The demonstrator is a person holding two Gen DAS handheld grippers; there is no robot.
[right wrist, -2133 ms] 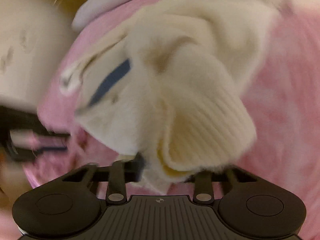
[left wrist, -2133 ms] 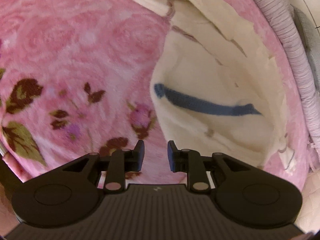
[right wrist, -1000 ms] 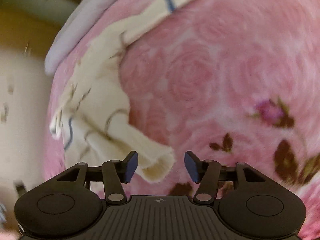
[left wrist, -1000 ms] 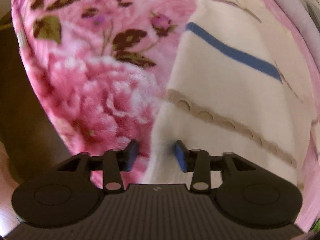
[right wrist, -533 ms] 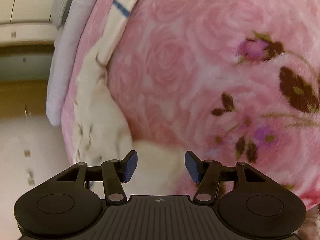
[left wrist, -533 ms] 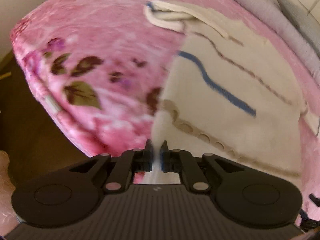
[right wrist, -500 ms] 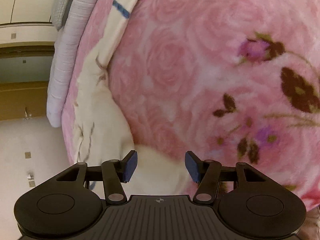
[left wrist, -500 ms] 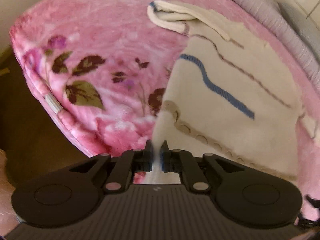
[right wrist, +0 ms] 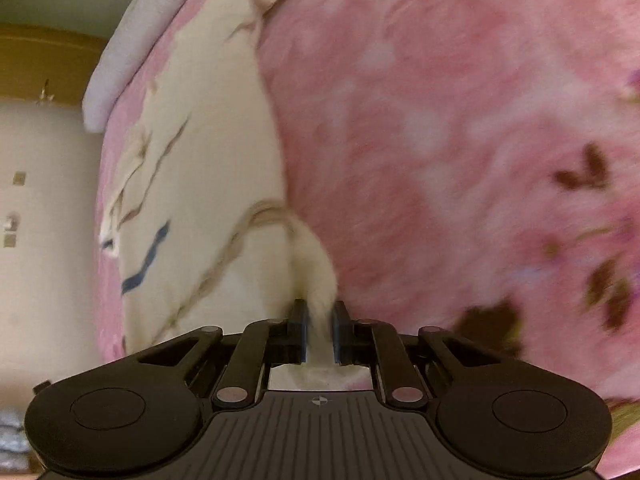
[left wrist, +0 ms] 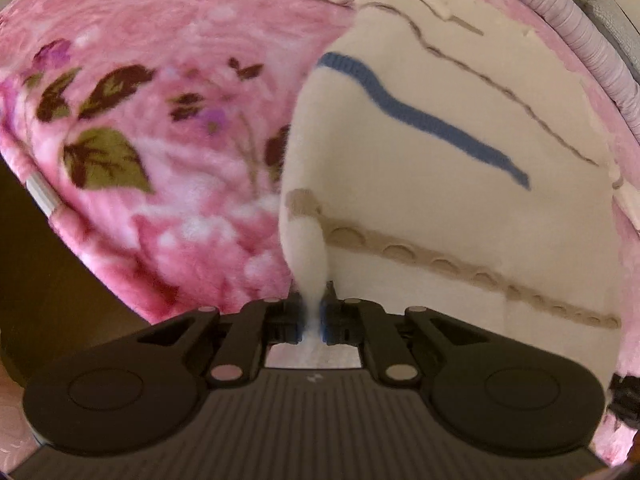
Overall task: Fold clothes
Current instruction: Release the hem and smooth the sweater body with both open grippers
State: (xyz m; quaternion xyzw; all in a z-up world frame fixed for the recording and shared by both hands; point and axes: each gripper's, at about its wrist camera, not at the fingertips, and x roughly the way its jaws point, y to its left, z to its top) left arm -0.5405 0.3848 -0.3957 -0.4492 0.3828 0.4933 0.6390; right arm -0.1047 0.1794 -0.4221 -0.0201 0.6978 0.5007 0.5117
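Left gripper pinches a hem corner of the cream sweater, jaws pressed on a tuck of knit. Right gripper nips the opposite hem corner the same way. Likely reason: 2 corner holds keep the hem taut for lifting and folding it over. Sweater lies spread on the pink floral blanket, blue stripe and tan band showing. Blanket edge drops off just left of the left gripper; open blanket lies right of the sweater in the right view.
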